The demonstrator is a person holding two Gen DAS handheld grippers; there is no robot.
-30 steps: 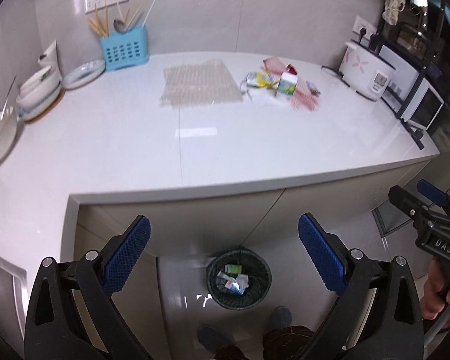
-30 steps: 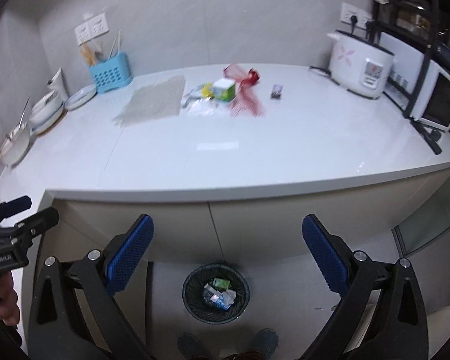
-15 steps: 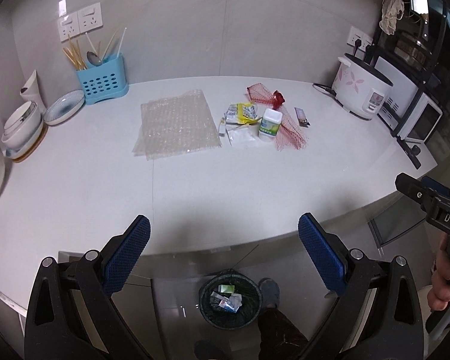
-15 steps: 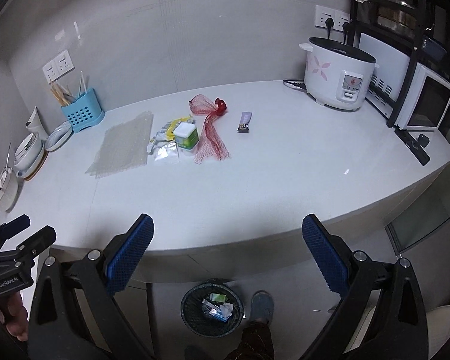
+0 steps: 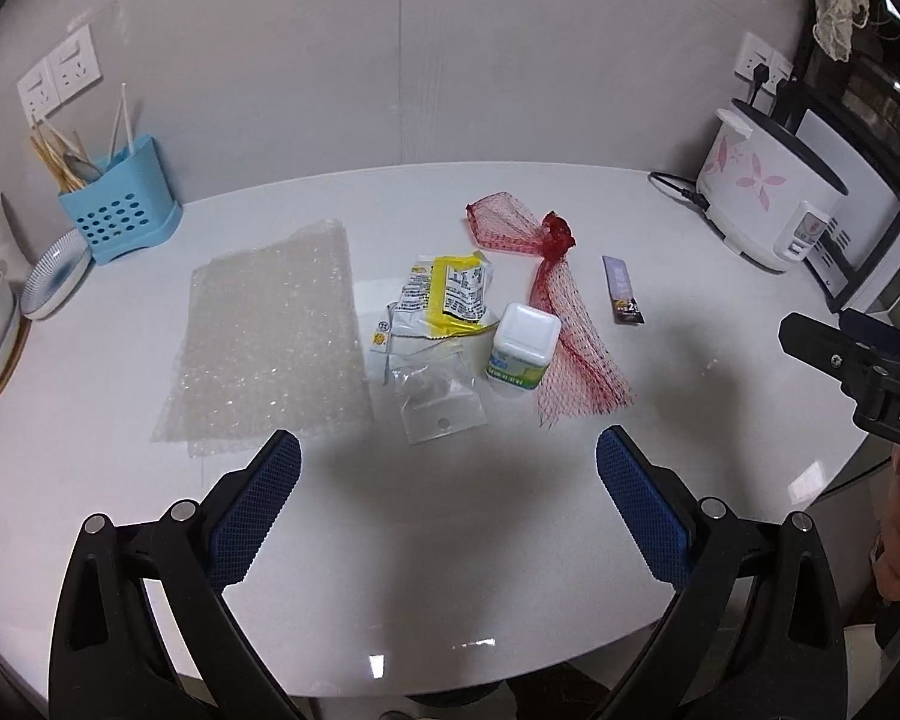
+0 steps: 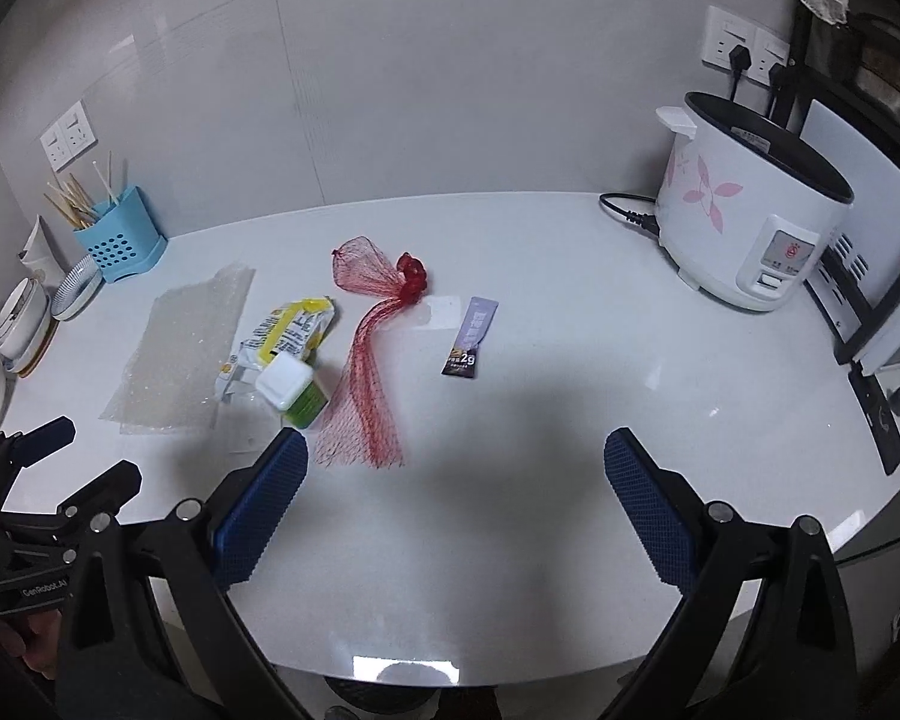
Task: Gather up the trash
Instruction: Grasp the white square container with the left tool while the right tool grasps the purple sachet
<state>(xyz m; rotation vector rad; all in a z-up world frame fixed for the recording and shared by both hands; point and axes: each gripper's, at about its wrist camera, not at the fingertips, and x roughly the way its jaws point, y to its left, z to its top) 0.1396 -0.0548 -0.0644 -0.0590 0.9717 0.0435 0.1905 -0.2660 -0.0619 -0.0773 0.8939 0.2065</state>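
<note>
Trash sits mid-worktop [image 5: 570, 570]: bubble wrap [image 5: 270, 336], yellow wrapper [image 5: 453, 294], clear bag [image 5: 435, 396], white-capped bottle [image 5: 522, 348] touching the red net bag [image 5: 561, 324], purple sachet [image 5: 622, 289] just beside. Left tool [image 5: 447, 504] spread wide, holding nothing, hovering near the clear bag. Right tool [image 6: 456, 492] also spread, empty, by the net's lower end. Right view alone shows the shelf unit past the rice cooker [image 6: 744, 228]; left view shows the clear bag plainly. Blue utensil caddy [image 5: 117, 210] and dishes far left, grey tiled wall with sockets.
</note>
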